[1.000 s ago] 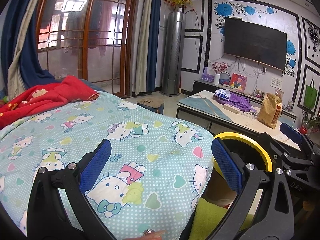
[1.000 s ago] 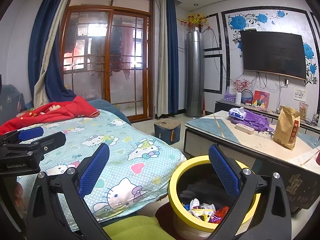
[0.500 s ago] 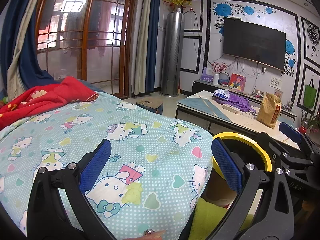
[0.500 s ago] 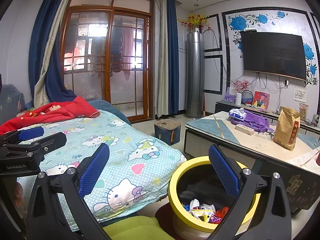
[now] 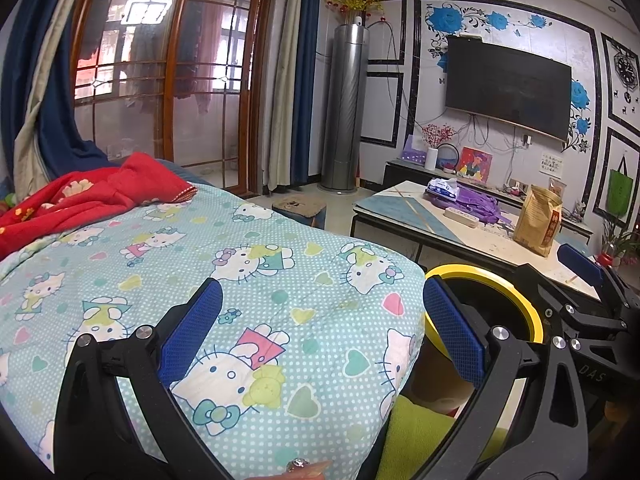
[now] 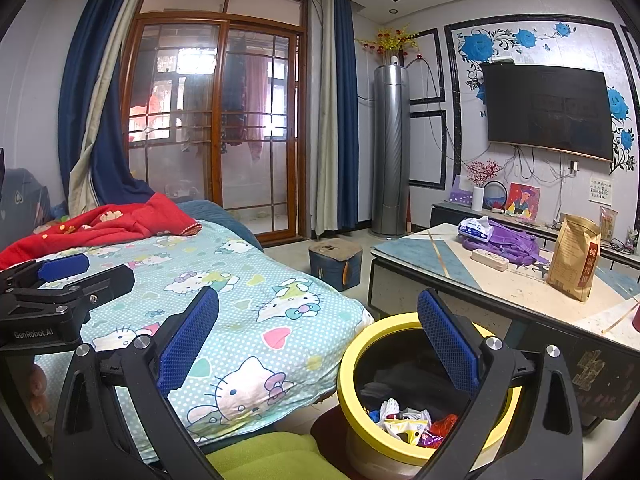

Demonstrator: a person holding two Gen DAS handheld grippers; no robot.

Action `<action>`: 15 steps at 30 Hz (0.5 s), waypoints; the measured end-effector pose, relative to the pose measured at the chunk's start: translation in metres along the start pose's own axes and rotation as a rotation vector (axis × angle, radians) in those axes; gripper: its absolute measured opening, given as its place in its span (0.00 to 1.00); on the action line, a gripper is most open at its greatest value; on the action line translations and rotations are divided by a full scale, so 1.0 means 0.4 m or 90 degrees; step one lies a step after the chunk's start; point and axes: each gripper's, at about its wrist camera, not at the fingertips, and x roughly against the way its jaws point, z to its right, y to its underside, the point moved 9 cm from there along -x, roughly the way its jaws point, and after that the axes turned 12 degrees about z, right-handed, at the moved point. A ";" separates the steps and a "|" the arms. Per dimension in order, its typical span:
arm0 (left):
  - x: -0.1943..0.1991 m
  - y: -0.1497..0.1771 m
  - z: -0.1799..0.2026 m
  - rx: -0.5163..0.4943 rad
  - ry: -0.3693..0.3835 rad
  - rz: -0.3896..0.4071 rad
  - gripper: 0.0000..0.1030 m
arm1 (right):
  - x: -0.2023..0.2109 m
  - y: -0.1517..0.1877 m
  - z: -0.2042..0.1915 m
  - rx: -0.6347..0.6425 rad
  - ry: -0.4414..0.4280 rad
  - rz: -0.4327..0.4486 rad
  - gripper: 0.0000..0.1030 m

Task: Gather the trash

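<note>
A yellow-rimmed trash bin (image 6: 360, 344) stands on the floor between the bed and the coffee table, with several crumpled wrappers (image 6: 408, 426) lying in its bottom. My right gripper (image 6: 320, 336) hovers open just above and in front of the bin, nothing between its blue pads. My left gripper (image 5: 320, 328) is open too, held over the bed's Hello Kitty cover (image 5: 260, 280), empty. The bin's rim (image 5: 492, 276) shows past the left gripper's right finger. The left gripper's side (image 6: 60, 280) appears at the left edge of the right wrist view.
A coffee table (image 6: 520, 292) at right carries a brown paper bag (image 6: 574, 256), a purple cloth (image 6: 508, 240), a tissue pack and a power strip. A red blanket (image 6: 104, 224) lies at the bed's far end. A green cushion (image 6: 264, 456) sits below the grippers. A small stool (image 6: 336, 260) stands on the floor.
</note>
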 end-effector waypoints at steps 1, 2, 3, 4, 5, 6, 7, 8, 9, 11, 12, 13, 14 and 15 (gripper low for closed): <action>0.000 0.000 0.000 0.000 0.000 0.000 0.89 | 0.000 -0.001 0.000 0.000 0.000 0.000 0.94; 0.000 -0.001 0.001 0.000 0.000 0.000 0.89 | 0.000 0.001 0.000 0.000 0.000 0.000 0.94; 0.000 0.000 0.001 -0.001 -0.001 0.001 0.89 | 0.000 0.000 0.000 0.000 0.000 0.000 0.94; 0.000 0.000 0.001 -0.001 -0.001 0.001 0.89 | 0.000 0.001 0.000 0.000 0.001 0.000 0.94; 0.000 0.000 0.001 -0.001 0.000 0.000 0.89 | 0.000 0.001 0.001 0.000 0.000 0.000 0.94; 0.000 0.001 0.001 -0.002 0.000 0.000 0.89 | 0.000 0.001 0.000 -0.001 0.000 0.000 0.94; -0.001 0.001 0.001 -0.002 0.000 -0.001 0.89 | 0.000 0.002 0.001 0.000 0.001 0.000 0.94; 0.000 0.001 0.001 -0.001 0.000 -0.001 0.89 | 0.000 0.002 0.001 0.000 0.000 0.000 0.94; 0.001 0.001 0.002 -0.001 0.001 0.000 0.89 | 0.000 0.002 0.001 0.000 0.000 0.000 0.94; 0.001 0.001 0.002 -0.001 0.000 0.000 0.89 | 0.000 0.002 0.001 0.000 0.000 0.000 0.94; 0.000 0.001 0.002 0.000 0.001 -0.001 0.89 | 0.001 0.001 0.000 0.000 0.000 0.000 0.94; 0.000 0.002 0.002 0.000 0.001 -0.002 0.89 | 0.000 0.001 0.000 0.000 0.000 0.001 0.94; 0.001 0.002 0.003 0.000 0.001 -0.002 0.89 | 0.001 0.001 -0.001 0.000 0.000 0.000 0.94; 0.001 0.001 0.004 0.000 0.002 -0.001 0.89 | 0.001 0.002 0.000 0.000 0.000 0.000 0.94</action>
